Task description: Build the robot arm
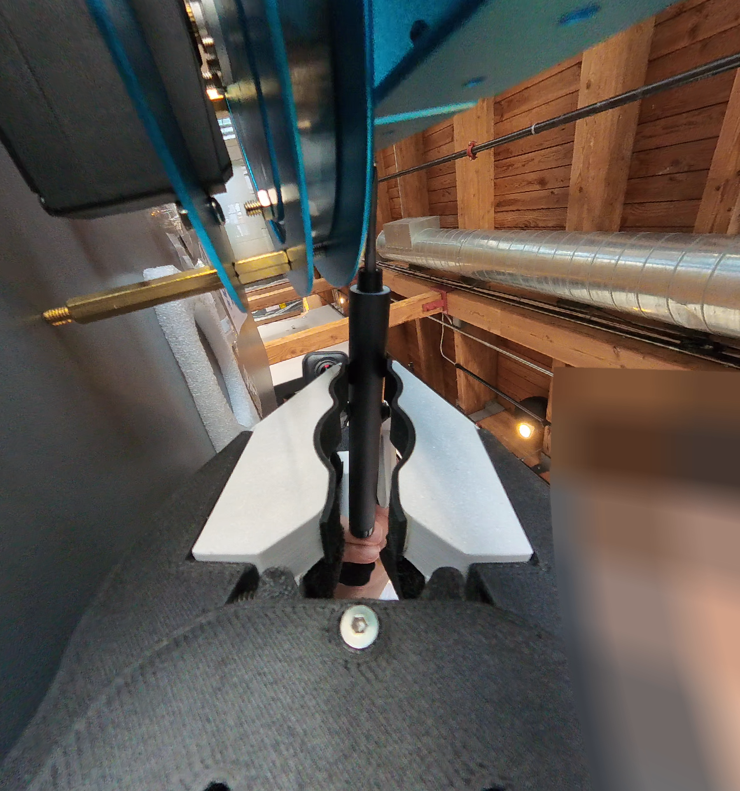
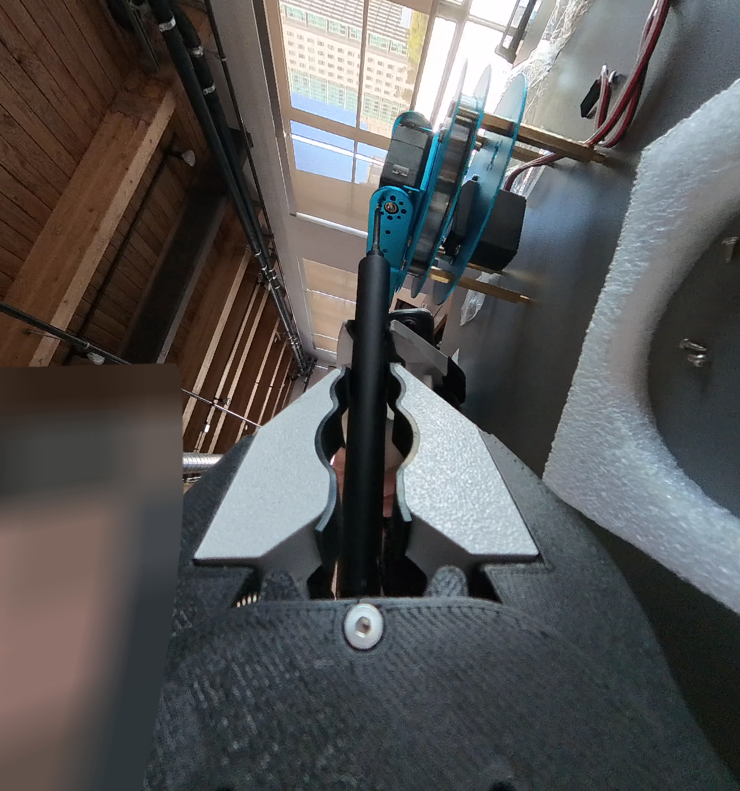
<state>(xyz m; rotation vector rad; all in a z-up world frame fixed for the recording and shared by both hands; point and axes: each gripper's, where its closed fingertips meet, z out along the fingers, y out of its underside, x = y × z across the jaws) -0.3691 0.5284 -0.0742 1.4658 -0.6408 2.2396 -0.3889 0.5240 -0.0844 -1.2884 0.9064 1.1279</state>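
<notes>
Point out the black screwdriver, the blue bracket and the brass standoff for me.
black screwdriver (image 2: pixel 361 428), right wrist view: middle of its handle.
blue bracket (image 2: pixel 391 227), right wrist view: its flat face.
brass standoff (image 1: pixel 145 295), left wrist view: middle of its hex shaft.

My black screwdriver (image 1: pixel 364 411) loses its thin tip behind the blue disc (image 1: pixel 342 205) in my left wrist view, so I cannot tell what it touches. The black box (image 1: pixel 81 107) runs off the top-left edge. In my right wrist view the handle's rear end sinks out of sight under my mount, and the foam sheet (image 2: pixel 616 385) is cropped at the right.
</notes>
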